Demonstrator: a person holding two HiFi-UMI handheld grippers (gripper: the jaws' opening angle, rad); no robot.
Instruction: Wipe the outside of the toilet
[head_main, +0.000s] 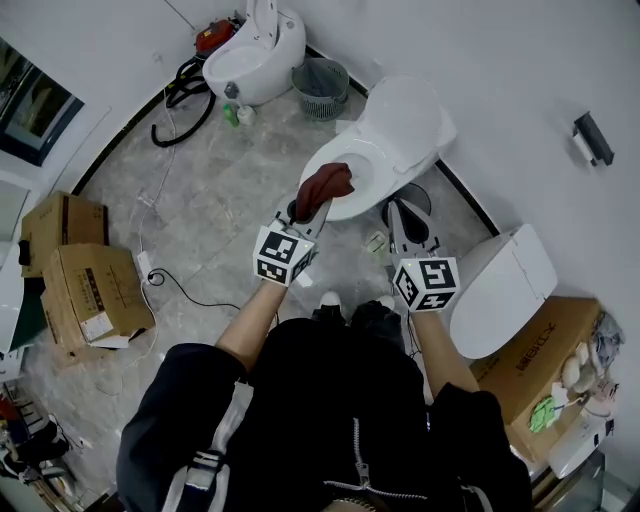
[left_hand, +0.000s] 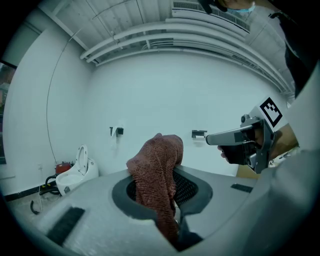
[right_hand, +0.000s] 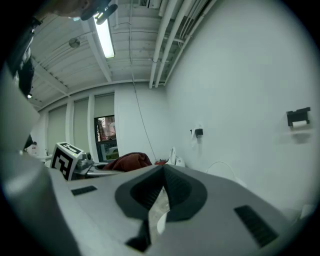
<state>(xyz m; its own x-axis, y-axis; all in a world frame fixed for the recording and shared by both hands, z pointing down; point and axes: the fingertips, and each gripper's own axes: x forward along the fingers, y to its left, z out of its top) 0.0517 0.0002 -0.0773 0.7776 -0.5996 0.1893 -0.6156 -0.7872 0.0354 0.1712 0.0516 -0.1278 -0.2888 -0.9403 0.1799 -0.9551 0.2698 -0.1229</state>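
The white toilet (head_main: 372, 160) stands against the wall with its lid (head_main: 410, 120) raised. My left gripper (head_main: 313, 210) is shut on a reddish-brown cloth (head_main: 326, 183) that hangs over the near left rim of the bowl. In the left gripper view the cloth (left_hand: 157, 170) is bunched between the jaws of the left gripper (left_hand: 169, 202). My right gripper (head_main: 398, 208) hovers beside the bowl's right side, apart from it, jaws together with nothing in them. In the right gripper view the right gripper (right_hand: 161, 170) shows its tips meeting, with the cloth (right_hand: 127, 161) off to the left.
A second toilet (head_main: 255, 45) and a mesh wastebasket (head_main: 322, 88) stand at the far side. A third toilet (head_main: 500, 290) is close on my right. Cardboard boxes (head_main: 85, 290) sit at the left, another box (head_main: 545, 365) at the right. A cable (head_main: 175, 290) crosses the floor.
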